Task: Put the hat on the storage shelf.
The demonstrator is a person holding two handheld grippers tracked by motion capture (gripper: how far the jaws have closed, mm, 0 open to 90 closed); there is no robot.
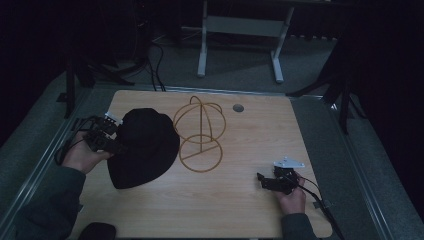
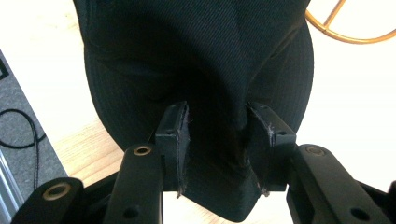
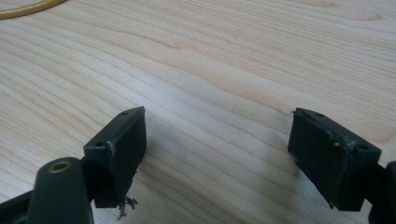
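A black brimmed hat [image 1: 142,145] lies on the left part of the wooden table [image 1: 240,210]. My left gripper [image 1: 119,134] comes at it from the left. In the left gripper view the hat [image 2: 201,70] has its brim bunched between the two pads, which press on it from both sides, so the left gripper [image 2: 215,126] is shut on the brim. A gold wire hat stand [image 1: 200,132] rises just right of the hat; its ring [image 2: 350,28] shows at the top right. My right gripper [image 1: 261,180] rests near the front right, and the right gripper [image 3: 217,140] is open over bare wood.
A round grey grommet [image 1: 238,107] sits in the table near the far edge. A white desk frame [image 1: 240,30] and cables [image 1: 155,65] are on the floor beyond. A dark object [image 1: 97,231] lies at the front left corner. The stand's ring [image 3: 28,7] is far from the right jaws.
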